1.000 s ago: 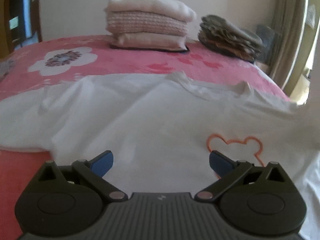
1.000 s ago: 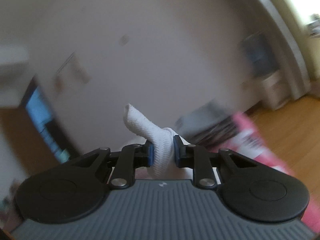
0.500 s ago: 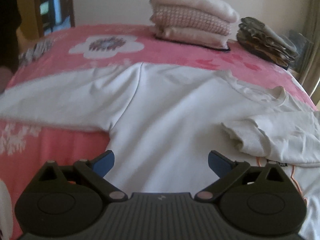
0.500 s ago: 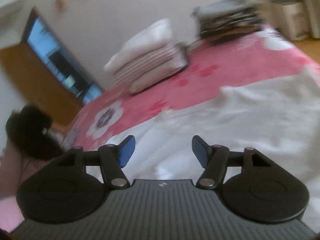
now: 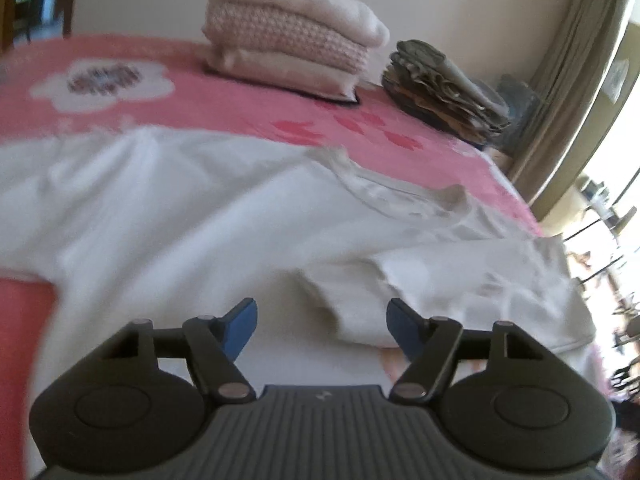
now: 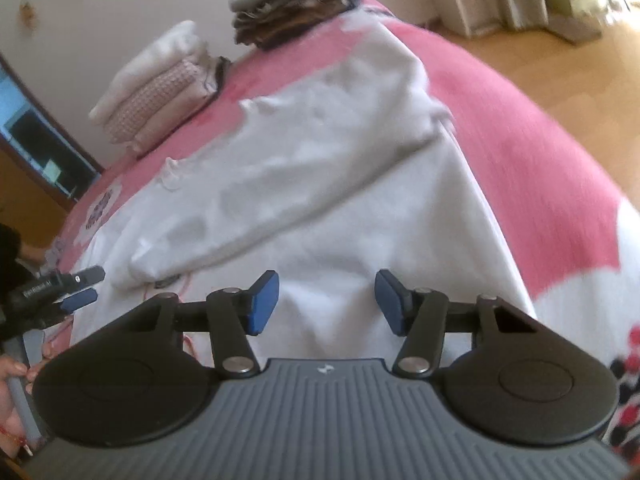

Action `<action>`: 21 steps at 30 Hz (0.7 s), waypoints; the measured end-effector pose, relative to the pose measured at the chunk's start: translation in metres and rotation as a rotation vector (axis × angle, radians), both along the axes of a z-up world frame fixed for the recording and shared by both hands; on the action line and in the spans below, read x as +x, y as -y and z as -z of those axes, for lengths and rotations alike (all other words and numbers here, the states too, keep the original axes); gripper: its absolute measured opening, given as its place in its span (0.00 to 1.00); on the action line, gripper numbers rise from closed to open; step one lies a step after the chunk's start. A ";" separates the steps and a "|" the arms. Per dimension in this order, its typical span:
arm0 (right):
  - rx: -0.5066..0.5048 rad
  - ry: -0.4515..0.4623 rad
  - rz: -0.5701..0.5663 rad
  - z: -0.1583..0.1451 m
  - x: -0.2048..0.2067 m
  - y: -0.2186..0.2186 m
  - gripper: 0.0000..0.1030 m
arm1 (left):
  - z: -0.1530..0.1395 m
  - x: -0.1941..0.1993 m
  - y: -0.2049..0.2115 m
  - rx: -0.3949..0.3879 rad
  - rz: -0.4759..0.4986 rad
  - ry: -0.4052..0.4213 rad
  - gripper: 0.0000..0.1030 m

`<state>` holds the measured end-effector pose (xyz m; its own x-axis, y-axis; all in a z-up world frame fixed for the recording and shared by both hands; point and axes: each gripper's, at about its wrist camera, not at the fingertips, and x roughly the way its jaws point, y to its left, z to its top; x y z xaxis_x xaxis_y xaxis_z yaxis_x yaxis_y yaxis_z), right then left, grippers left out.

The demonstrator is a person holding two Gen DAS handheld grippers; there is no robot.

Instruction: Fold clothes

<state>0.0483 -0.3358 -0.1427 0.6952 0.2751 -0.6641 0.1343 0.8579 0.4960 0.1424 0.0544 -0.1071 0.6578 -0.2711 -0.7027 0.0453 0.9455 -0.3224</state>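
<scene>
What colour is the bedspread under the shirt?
Pink bedspread with white flowers, clearest in the left wrist view.

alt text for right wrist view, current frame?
Open right tongs hover over a white shirt spread on a pink bed, one sleeve folded across its front. Two stacks of folded clothes sit at the far edge by the wall, and the left tongs show at the left edge.

I count one white shirt (image 5: 192,216) on my bed (image 5: 248,104), two folded stacks (image 5: 288,48) (image 5: 444,88), and my two tools (image 5: 322,330) (image 6: 326,304).
</scene>
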 end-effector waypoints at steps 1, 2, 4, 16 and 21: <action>0.001 0.011 0.000 0.002 -0.003 0.000 0.51 | 0.003 0.003 0.004 -0.012 0.006 -0.013 0.65; 0.001 0.023 0.000 0.003 -0.006 -0.001 0.51 | 0.006 0.007 0.007 -0.014 0.006 -0.025 0.56; -0.020 0.031 -0.009 0.003 -0.007 -0.005 0.51 | 0.009 0.012 0.012 -0.006 -0.009 -0.031 0.44; -0.077 0.043 -0.036 -0.001 -0.012 -0.013 0.51 | -0.055 -0.003 -0.023 -0.044 -0.178 0.196 0.02; -0.112 0.045 -0.054 -0.002 -0.011 -0.016 0.51 | -0.079 -0.001 -0.046 -0.005 -0.254 0.259 0.02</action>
